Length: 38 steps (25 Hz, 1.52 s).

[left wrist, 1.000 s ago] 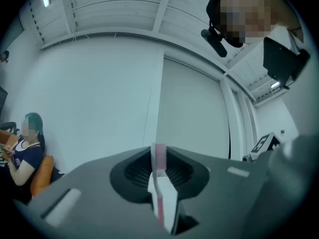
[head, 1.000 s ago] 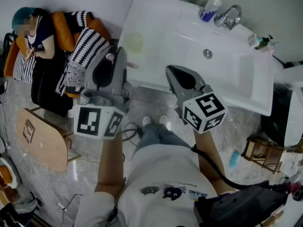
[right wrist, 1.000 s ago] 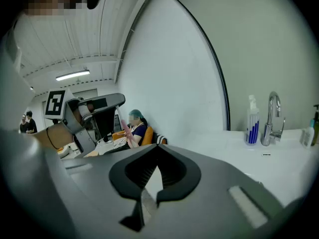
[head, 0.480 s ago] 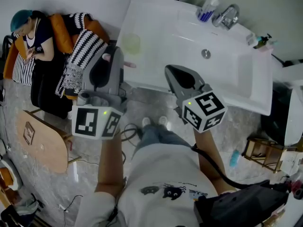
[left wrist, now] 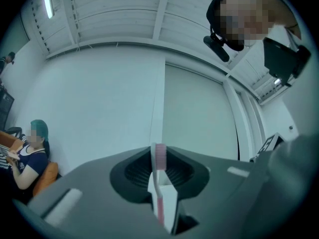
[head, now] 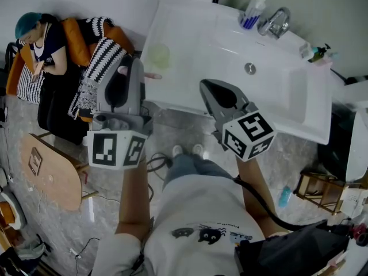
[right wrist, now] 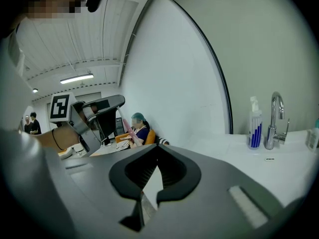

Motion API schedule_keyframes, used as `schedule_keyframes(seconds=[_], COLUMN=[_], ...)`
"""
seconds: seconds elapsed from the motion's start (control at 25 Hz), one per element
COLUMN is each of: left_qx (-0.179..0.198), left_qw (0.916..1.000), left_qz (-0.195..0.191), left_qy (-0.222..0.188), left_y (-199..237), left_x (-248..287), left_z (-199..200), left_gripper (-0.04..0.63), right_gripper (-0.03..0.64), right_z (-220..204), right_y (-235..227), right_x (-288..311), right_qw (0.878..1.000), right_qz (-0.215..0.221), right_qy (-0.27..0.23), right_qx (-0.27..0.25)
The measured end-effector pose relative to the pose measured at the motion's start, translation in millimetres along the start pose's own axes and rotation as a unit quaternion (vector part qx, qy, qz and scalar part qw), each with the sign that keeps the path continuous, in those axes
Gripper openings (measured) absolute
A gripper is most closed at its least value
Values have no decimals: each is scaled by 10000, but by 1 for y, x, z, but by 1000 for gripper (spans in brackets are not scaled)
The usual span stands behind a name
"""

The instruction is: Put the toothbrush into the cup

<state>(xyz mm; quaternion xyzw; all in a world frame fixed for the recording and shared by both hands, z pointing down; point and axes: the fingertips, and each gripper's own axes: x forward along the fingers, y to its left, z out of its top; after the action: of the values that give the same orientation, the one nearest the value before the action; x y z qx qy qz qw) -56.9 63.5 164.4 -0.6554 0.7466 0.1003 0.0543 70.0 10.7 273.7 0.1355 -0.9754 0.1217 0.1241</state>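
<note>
A pink and white toothbrush [head: 152,75] lies crosswise in my left gripper [head: 137,72], just short of the white counter's front left edge. In the left gripper view the jaws are shut on the toothbrush [left wrist: 160,203], whose bristle head stands up between the left gripper [left wrist: 158,158] tips. The translucent yellowish cup [head: 159,55] stands on the counter a little beyond that gripper. My right gripper [head: 206,86] hovers at the counter's front edge, right of the left one. Its jaws are shut with nothing in them, as the right gripper [right wrist: 156,151] view shows, and there the left gripper [right wrist: 94,116] appears at the left.
The white sink [head: 287,96] takes up the right part of the counter, with a faucet [head: 275,20] and a pump bottle [head: 253,9] at the back. A person sits on an orange sofa [head: 75,30] at the left. A small wooden table [head: 49,168] stands on the floor.
The left gripper has tilted slightly with the toothbrush still in it. The right gripper has kept its place.
</note>
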Motion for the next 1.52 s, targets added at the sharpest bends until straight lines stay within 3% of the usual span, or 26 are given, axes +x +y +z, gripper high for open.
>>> schedule_keyframes(seconds=[0.4,0.68,1.0,1.52], left_qx=[348,531,474,419], left_qw=[9985,9956,9952,9901], left_qz=[109,-291,-630,-1291], left_qy=[-408,-716,-577,-371], left_y=[5,17,42,44], left_x=[7,26,49,77], left_z=[-6,-15,-52,-98], left_gripper=[53,54,54,54], right_gripper=[2,2,2,2], right_z=[7,13,4,-16], right_y=[-16,-34,-54,-74], right_x=[14,50,89,113], right_qw=[9999,9994,9983,9961], right_qz=[18,-281,-556,-792], right_qy=[-136,-171,-43,308], right_qx=[-59,47,165,240])
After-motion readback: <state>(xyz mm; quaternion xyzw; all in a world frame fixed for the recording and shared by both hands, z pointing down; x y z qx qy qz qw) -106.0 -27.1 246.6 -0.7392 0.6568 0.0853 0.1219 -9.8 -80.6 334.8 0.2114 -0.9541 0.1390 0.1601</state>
